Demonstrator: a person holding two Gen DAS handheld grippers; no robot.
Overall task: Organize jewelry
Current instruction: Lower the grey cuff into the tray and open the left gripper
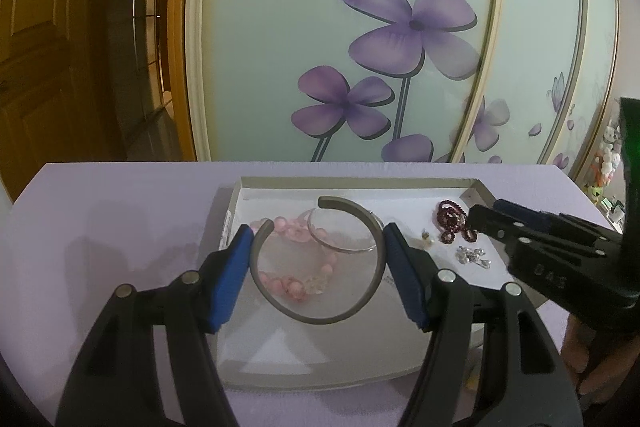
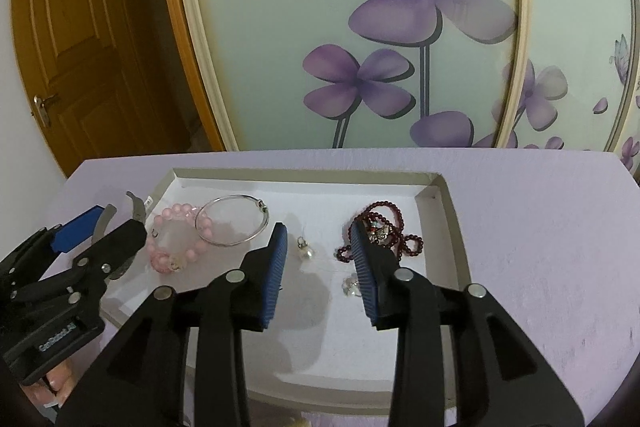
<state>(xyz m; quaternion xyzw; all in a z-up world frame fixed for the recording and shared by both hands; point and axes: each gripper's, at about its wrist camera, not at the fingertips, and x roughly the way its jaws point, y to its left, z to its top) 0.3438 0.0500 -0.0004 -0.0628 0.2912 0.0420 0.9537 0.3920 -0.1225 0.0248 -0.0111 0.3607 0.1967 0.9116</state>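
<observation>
The left tool (image 1: 318, 267) grips a grey cuff (image 1: 320, 319) across its width, one blue pad pressed on each side, so the open bangle is pinched from outside and held over the near part of the tray (image 1: 352, 181); that hold looks chosen to keep the gap in the cuff clear of the pads. The right tool (image 2: 318, 267) stands with its jaws parted and nothing between the pads, low over the tray's right half. Judging by its place, it has either let something go there or is lining up on the small pieces below it. The tray sits on a lilac worktop (image 2: 540, 227) and gathers the jewelry. In it lie one pink bead bracelet (image 2: 176, 251), one thin silver hoop (image 2: 232, 223), one dark red bead string (image 2: 384, 227) bunched by the right wall, one small pearl charm (image 2: 304, 249) and one clear crystal piece (image 2: 350, 285), partly hidden behind a pad. With the cuff that makes six pieces, only the cuff off the tray floor. Large bracelets lie to the left and small items to the right, which suggests sorting by kind.
</observation>
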